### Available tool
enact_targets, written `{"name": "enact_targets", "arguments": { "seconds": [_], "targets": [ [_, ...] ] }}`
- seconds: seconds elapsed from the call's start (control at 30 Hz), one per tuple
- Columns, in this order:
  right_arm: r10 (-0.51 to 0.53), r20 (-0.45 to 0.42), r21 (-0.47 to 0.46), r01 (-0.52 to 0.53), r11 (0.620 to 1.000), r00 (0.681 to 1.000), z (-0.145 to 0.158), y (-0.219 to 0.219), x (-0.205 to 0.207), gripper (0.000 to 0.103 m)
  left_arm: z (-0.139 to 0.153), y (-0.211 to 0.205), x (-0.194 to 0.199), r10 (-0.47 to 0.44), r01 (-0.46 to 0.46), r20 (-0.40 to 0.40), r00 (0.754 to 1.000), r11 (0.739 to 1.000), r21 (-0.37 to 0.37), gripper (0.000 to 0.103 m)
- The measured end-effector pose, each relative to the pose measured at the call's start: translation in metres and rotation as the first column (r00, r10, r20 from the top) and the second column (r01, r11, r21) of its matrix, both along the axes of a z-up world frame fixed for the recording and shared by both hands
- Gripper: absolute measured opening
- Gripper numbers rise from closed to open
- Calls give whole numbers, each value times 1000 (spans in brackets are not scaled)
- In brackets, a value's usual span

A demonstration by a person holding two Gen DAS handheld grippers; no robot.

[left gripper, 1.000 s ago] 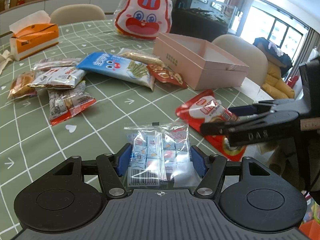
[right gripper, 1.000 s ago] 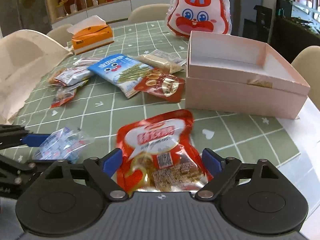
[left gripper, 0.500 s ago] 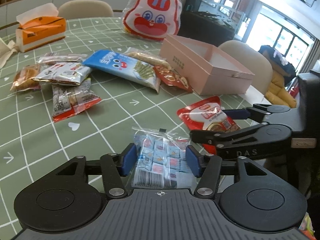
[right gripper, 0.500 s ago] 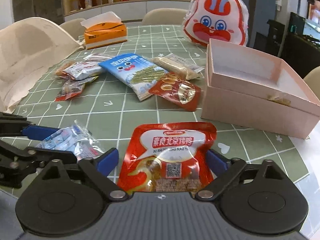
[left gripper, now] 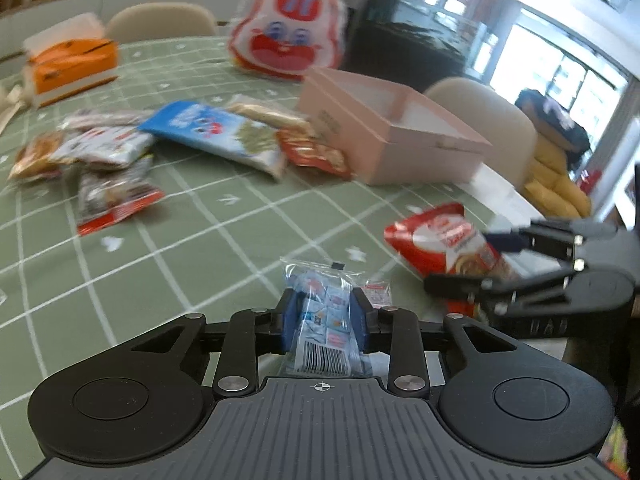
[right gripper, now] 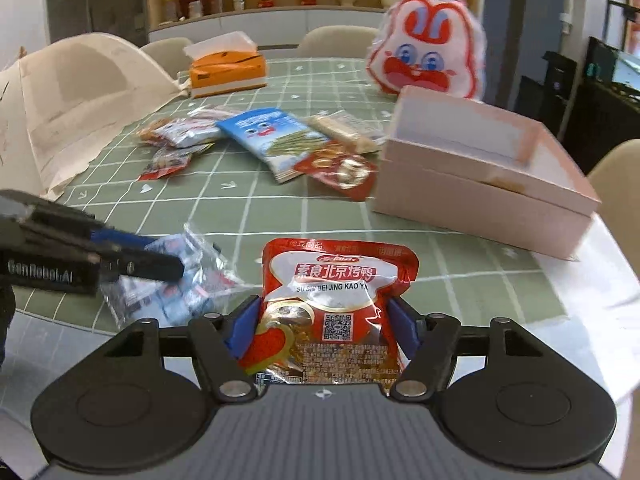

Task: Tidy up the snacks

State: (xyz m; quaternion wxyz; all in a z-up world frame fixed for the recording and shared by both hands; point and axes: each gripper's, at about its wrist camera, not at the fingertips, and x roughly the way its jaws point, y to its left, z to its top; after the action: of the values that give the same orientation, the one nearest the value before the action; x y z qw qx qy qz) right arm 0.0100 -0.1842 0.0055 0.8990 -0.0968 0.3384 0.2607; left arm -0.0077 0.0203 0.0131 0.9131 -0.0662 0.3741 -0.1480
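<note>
From the left wrist, the left gripper (left gripper: 325, 316) has just been closing, and its blue pads now pinch a clear bag of small blue-and-white candies (left gripper: 326, 320), the sides squeezed inward. The bag's lower end with its barcode disappears behind the gripper body. This whole view is smeared, so print on the loose packets is unreadable. To the right the right gripper (left gripper: 472, 260) comes in side-on, a red pouch (left gripper: 440, 240) between its fingers; from here I cannot tell whether they press it.

The right wrist view is sharper and settles that. The right gripper (right gripper: 322, 328) has just been closing too, and its pads press both edges of the red pouch (right gripper: 336, 304), which bulges between them; its bottom is cut off by the gripper. At left the left gripper (right gripper: 136, 258) crosses in front of the candy bag (right gripper: 180, 284), hiding part of it.

Beyond, on the green checked tablecloth (right gripper: 280, 216), sit a blue snack bag (right gripper: 268, 140), a small red packet (right gripper: 340, 170), an open pink box (right gripper: 480, 164), a rabbit-face bag (right gripper: 424, 64) and an orange tissue box (right gripper: 226, 70).
</note>
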Motion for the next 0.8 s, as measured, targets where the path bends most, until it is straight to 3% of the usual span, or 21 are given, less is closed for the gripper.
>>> {"name": "enact_targets", "arguments": {
  "seconds": [0.07, 0.13, 0.37, 0.7, 0.8],
  "targets": [
    [-23, 11, 7, 22, 1000, 1000, 5, -11, -3, 69, 2, -9, -3, -30, 29, 23, 999, 999, 18, 22],
    [-44, 24, 13, 44, 999, 999, 9, -20, -4, 69, 5, -15, -5, -51, 49, 42, 998, 998, 27, 18],
    [-108, 32, 41, 106, 993, 994, 12, -41, -2, 69, 3, -22, -5, -90, 86, 47, 995, 993, 87, 17],
    [-130, -28, 25, 130, 991, 991, -15, -36, 5, 69, 5, -25, -5, -84, 81, 29, 996, 991, 108, 20],
    [-132, 9, 15, 132, 991, 991, -20, -35, -1, 70, 7, -27, -6, -83, 78, 38, 996, 990, 118, 20]
  ]
}}
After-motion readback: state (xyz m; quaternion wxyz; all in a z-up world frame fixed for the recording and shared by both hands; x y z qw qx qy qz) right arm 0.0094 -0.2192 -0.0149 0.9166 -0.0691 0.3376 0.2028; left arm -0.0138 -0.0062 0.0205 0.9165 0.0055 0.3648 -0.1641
